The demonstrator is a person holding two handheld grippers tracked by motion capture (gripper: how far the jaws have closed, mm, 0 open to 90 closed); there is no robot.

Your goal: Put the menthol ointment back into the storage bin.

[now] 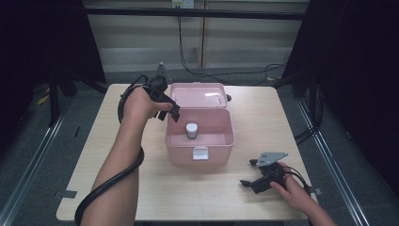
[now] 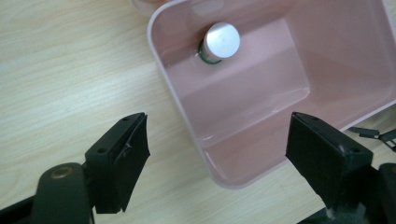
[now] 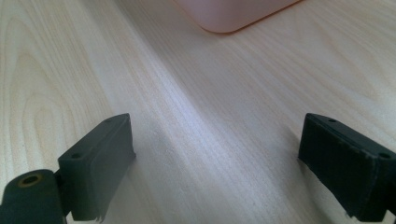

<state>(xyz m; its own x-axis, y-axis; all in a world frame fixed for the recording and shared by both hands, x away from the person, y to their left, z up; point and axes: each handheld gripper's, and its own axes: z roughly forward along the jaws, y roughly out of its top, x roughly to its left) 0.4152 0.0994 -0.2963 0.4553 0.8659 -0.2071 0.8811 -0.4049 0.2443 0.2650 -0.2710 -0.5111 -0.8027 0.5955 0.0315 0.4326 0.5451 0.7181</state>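
A pink box (image 1: 221, 141) stands open in the middle of the table, its lid (image 1: 197, 95) tipped back behind it. Inside stands a small bottle with a white cap (image 1: 191, 130), seen from above as the bottle (image 2: 219, 42) near one corner of the box (image 2: 261, 93). My left gripper (image 1: 169, 110) hovers over the box's left rear corner; its jaws stand wide with nothing between them, left gripper (image 2: 217, 154). My right gripper (image 1: 248, 173) rests on the table at the front right, open and empty, right gripper (image 3: 217, 163), with the box's corner (image 3: 233, 16) ahead.
The wooden table (image 1: 155, 188) has bare board to the left and front of the box. Cables (image 1: 211, 70) run over the floor behind the table. Dark frames stand at both sides.
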